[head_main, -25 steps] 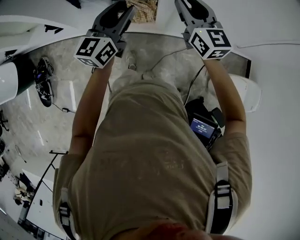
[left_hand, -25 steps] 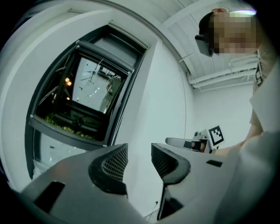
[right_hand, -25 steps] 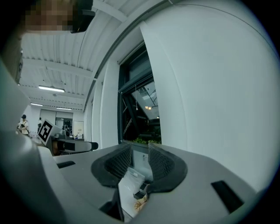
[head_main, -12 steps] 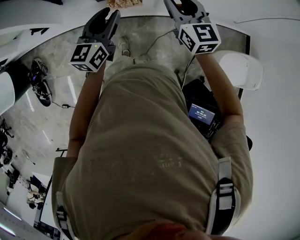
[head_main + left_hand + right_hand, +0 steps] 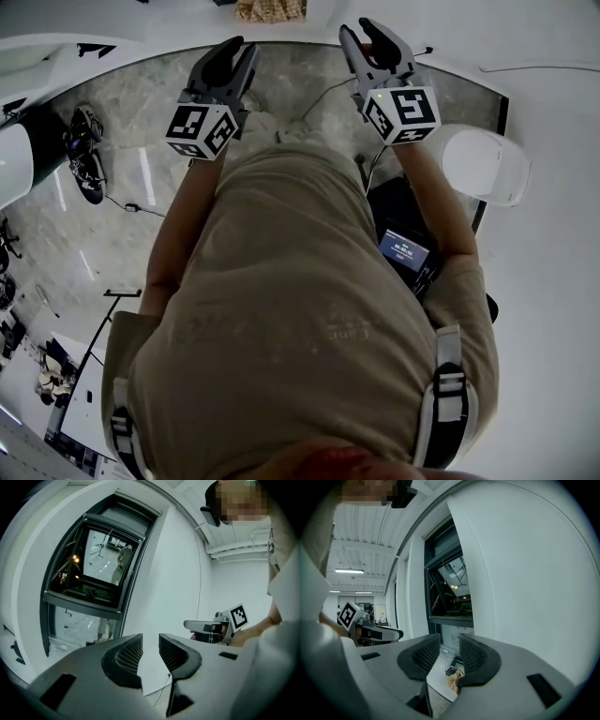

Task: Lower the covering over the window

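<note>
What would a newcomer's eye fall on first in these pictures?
The dark-framed window in the white wall stands out. In the head view a beige shirt fills the middle, the left gripper and right gripper held above it; the left fingers have just been closing, nothing between them.

Dark-framed window (image 5: pixel 49 597), tall, set into the white wall (image 5: pixel 164 573). Upper sash (image 5: pixel 105 555) tipped open, leaning out of line with the frame, its glass dark with reflections and a few small warm lights. Below the crossbar, lower pane (image 5: pixel 77 625) clear and bright. Across the very top of the opening, a flat grey band (image 5: pixel 125 516), possibly the covering, held high up. All the glass beneath it bare.
</note>
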Tool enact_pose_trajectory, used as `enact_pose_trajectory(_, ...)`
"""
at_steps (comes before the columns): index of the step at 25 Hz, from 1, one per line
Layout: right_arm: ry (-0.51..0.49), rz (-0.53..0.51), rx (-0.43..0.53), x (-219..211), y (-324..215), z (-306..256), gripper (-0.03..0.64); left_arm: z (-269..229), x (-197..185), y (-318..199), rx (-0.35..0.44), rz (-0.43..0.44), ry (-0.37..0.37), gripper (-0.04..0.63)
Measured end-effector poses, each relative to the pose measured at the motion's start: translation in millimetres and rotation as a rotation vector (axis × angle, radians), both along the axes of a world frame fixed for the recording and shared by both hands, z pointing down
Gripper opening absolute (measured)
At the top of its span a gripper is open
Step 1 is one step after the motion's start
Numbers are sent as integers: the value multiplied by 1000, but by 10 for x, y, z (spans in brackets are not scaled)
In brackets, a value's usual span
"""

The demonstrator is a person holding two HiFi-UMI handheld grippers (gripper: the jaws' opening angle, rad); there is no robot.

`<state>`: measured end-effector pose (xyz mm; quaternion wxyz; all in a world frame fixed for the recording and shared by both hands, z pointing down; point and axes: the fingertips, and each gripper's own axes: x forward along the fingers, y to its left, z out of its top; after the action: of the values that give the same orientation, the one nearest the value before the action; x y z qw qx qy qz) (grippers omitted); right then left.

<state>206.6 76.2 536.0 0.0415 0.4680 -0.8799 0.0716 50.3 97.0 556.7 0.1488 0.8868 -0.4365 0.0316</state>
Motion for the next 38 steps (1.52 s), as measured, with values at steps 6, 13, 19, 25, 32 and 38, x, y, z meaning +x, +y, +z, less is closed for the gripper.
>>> enact_pose_trajectory(6, 16, 2, 32, -415, 124, -180, 112, 2, -517, 56, -19, -54, 32, 95)
enact_pose_trajectory(13, 51, 54, 68, -1135, 251, -438, 112, 0, -1337, 140, -61, -12, 63, 92)
enact_pose_trajectory(19, 79, 45, 76, -2174, 324, -528, 112, 5, -2462, 112, -101, 12, 50, 92)
enact_pose_trajectory(25, 107, 74, 59, -2853, 393, -508, 112, 132, -3178, 120, -123, 46, 47, 92)
enact_pose_trajectory(32, 67, 151, 83, -3386, 562, -421, 112, -39, -3562, 267, -10, 180, 155, 92)
enact_pose_trajectory(38, 78, 140, 102, -3696, 727, -308, 112, -212, -3731, 326, 55, 218, 189, 92)
